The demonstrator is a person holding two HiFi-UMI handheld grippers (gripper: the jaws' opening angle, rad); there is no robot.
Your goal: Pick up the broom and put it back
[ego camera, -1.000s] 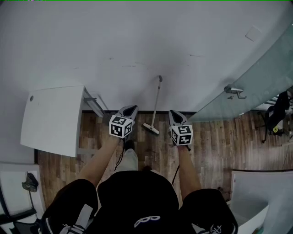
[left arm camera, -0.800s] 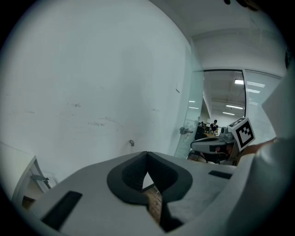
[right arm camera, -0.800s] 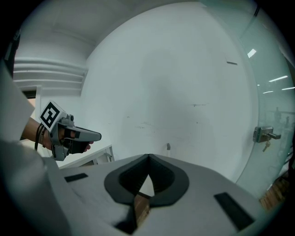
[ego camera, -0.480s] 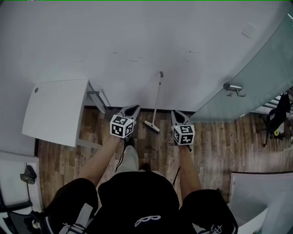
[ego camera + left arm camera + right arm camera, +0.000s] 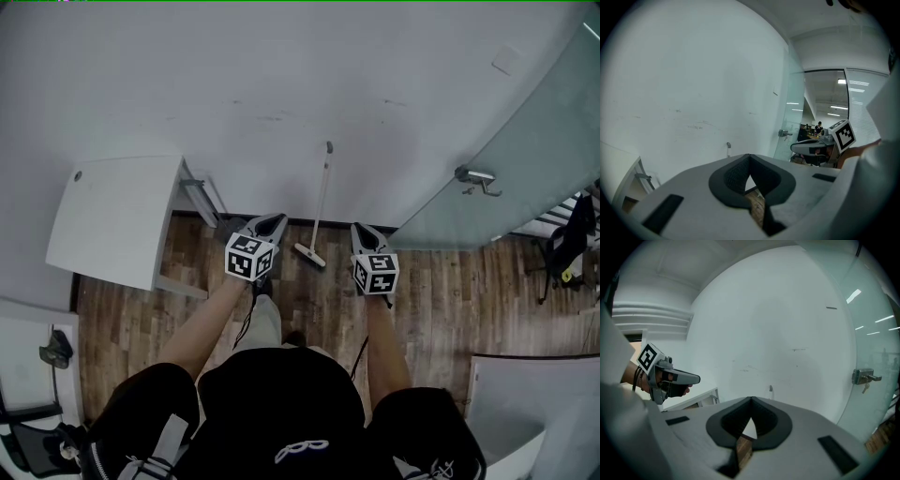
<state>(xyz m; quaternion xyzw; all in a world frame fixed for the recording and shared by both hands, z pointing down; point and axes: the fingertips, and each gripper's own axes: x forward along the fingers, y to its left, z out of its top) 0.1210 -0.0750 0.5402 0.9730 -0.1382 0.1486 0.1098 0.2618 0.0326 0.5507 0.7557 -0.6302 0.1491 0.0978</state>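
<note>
- The left gripper (image 5: 269, 222) has its jaws together, the tips meeting in its own view (image 5: 749, 157), with nothing between them.
- The right gripper (image 5: 362, 230) is likewise closed and empty, its tips touching (image 5: 751, 399); only wall and a strip of floor show through the gap behind them.
- Both are held out side by side in front of the person, over the wooden floor (image 5: 309, 309), pointing towards the wall and a little downward.
- The broom (image 5: 319, 211) stands ahead of the two grippers and between them, touched by neither.
- Its head rests on the floor close to the skirting, and its handle rises and leans on the white wall (image 5: 281, 84).
- The broom's long axis is thus close to upright, and each gripper view catches only the handle's top end (image 5: 728, 146) (image 5: 770, 389) above the jaws.
- Judged from the head view, the handle lies about midway between the grippers, so neither hand is clearly nearer; both must first open.
- Further left a white desk (image 5: 112, 225) stands against the wall, and to the right is a glass door (image 5: 525, 159), both well apart from the broom.
</note>
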